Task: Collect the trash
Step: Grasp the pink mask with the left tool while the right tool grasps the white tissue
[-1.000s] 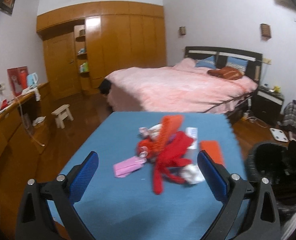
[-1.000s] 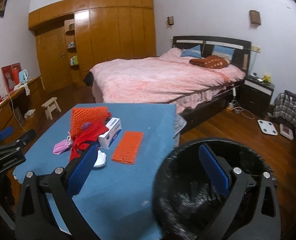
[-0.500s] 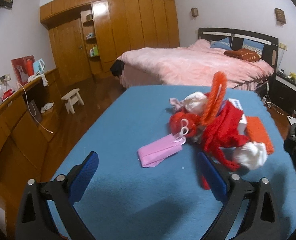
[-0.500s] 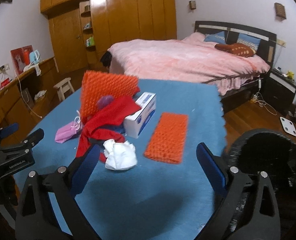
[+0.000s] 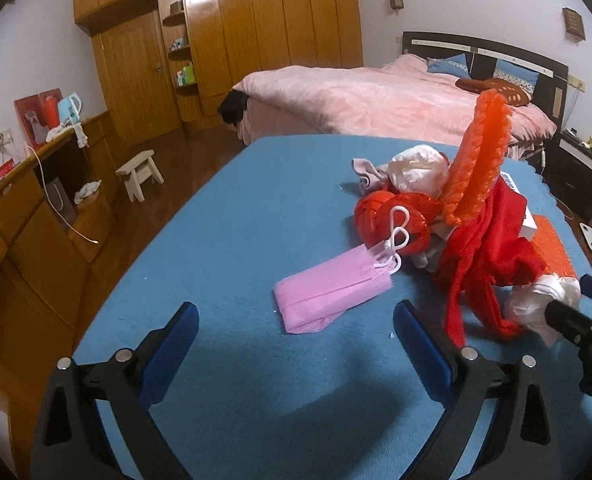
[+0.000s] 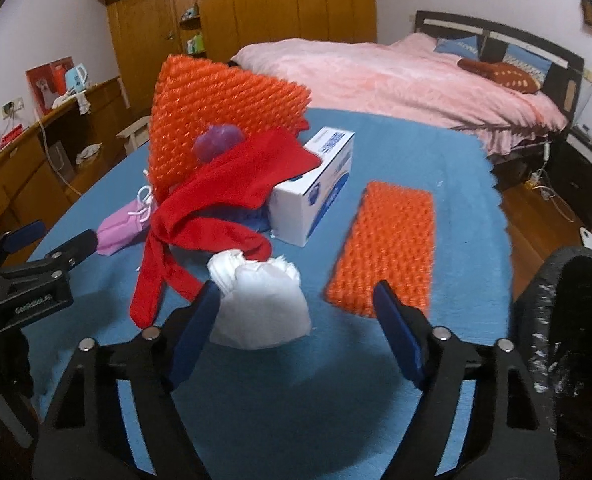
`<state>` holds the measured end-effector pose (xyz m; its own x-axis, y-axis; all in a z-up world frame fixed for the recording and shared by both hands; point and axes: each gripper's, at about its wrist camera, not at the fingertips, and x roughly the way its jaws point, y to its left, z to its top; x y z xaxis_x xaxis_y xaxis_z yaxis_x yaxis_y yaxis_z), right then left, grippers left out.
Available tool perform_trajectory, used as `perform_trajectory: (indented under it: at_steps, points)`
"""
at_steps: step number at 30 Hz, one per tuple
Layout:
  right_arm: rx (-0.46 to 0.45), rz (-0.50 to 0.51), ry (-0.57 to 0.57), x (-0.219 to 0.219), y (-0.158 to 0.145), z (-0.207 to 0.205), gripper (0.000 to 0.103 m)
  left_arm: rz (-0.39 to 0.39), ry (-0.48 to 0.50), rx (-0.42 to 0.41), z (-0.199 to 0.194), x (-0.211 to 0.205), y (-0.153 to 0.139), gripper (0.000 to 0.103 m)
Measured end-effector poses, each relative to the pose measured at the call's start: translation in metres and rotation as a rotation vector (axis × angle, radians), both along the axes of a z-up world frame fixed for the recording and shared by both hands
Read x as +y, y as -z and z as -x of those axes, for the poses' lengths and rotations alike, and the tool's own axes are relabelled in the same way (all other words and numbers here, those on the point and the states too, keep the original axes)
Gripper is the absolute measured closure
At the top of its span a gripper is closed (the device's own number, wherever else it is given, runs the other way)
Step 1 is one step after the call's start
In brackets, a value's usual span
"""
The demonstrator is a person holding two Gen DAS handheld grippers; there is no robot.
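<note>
Right gripper (image 6: 296, 304) jaws closing in, not gripping, white crumpled tissue (image 6: 262, 302) between, at near edge of blue table (image 6: 256, 400). Left gripper (image 5: 296, 326) jaws wide, before pink mask (image 5: 327, 292).

Matt blue cloth table cover (image 6: 447, 160), knobbly glossy orange plastic mesh (image 6: 387, 240), crumpled white paper (image 6: 260, 304).

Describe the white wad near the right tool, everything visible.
The white wad is crumpled, thin and tissue-like, bunched into a rough lump with a twisted knob at its upper left. It lies on the blue cloth, at the near edge of the pile. The red fabric droops onto its top. It sits just ahead of the right tool, close to the left finger; contact can't be told. The jaws have just been closing, not gripping it.
</note>
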<state>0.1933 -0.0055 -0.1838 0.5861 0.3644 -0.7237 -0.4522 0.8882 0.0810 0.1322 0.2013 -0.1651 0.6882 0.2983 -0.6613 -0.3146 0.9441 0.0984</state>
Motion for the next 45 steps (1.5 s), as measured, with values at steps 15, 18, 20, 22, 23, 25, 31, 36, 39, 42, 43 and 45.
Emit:
perform_trajectory:
  at_steps: [15, 18, 20, 22, 23, 25, 31, 36, 39, 42, 43, 45]
  points:
    - [0.047, -0.029, -0.037, -0.002, 0.001, -0.008, 0.071, 0.054, 0.032, 0.044, -0.028, 0.012, 0.008, 0.015]
    - [0.041, -0.032, -0.019, -0.007, -0.001, -0.013, 0.071, 0.072, 0.043, 0.07, -0.037, 0.014, 0.013, 0.021]
    - [0.038, -0.03, -0.017, -0.009, -0.002, -0.014, 0.071, 0.098, 0.057, 0.1, -0.042, 0.015, 0.019, 0.029]
    - [0.035, -0.028, -0.018, -0.009, -0.002, -0.014, 0.071, 0.116, 0.069, 0.144, -0.048, 0.016, 0.028, 0.038]
    - [0.036, -0.028, -0.019, -0.009, -0.002, -0.015, 0.071, 0.122, 0.072, 0.158, -0.05, 0.016, 0.031, 0.04]
    - [0.039, -0.029, -0.021, -0.01, -0.001, -0.015, 0.071, 0.131, 0.073, 0.154, -0.05, 0.016, 0.032, 0.048]
    - [0.037, -0.033, -0.027, -0.011, -0.004, -0.013, 0.071, 0.128, 0.09, 0.142, -0.046, 0.013, 0.032, 0.065]
    - [0.028, -0.055, -0.024, -0.017, -0.014, -0.009, 0.071, 0.14, 0.105, 0.121, -0.034, 0.007, 0.023, 0.066]
    - [0.021, -0.075, -0.022, -0.021, -0.023, -0.004, 0.071, 0.146, 0.116, 0.101, -0.024, 0.001, 0.012, 0.066]
    - [0.004, -0.083, -0.024, -0.025, -0.031, 0.002, 0.071, 0.162, 0.114, 0.081, -0.012, -0.003, -0.002, 0.066]
    - [-0.002, -0.089, -0.025, -0.028, -0.035, 0.004, 0.071, 0.165, 0.114, 0.073, -0.007, -0.005, -0.007, 0.066]
    - [-0.011, -0.096, -0.024, -0.032, -0.039, 0.008, 0.071, 0.165, 0.119, 0.057, 0.001, -0.009, -0.016, 0.066]
